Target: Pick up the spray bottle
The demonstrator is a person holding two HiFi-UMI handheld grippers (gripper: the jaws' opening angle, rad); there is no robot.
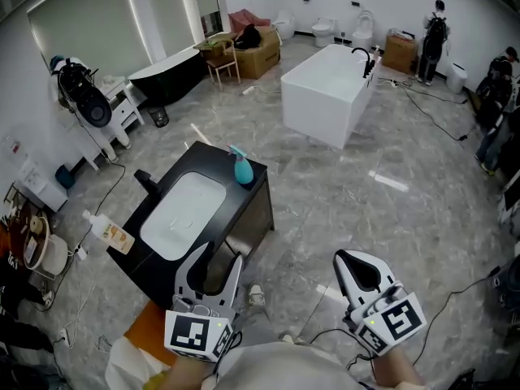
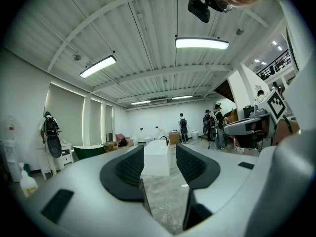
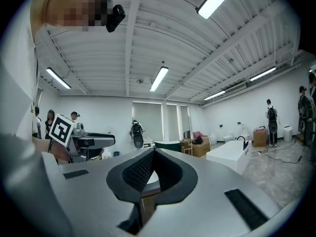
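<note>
Spray bottle (image 1: 243, 167) stands at the table's (image 1: 213, 159) far corner; our left claw (image 1: 218, 258) gapes empty, ready to reach, right claw (image 1: 351, 262) pressed together.

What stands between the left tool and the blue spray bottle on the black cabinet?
Nothing visible blocks it. The left tool, jaws apart, is at the near end of the cabinet; the spray bottle stands at its far corner. Only the low white sink lies between, and the tap sits off to one side.
</note>
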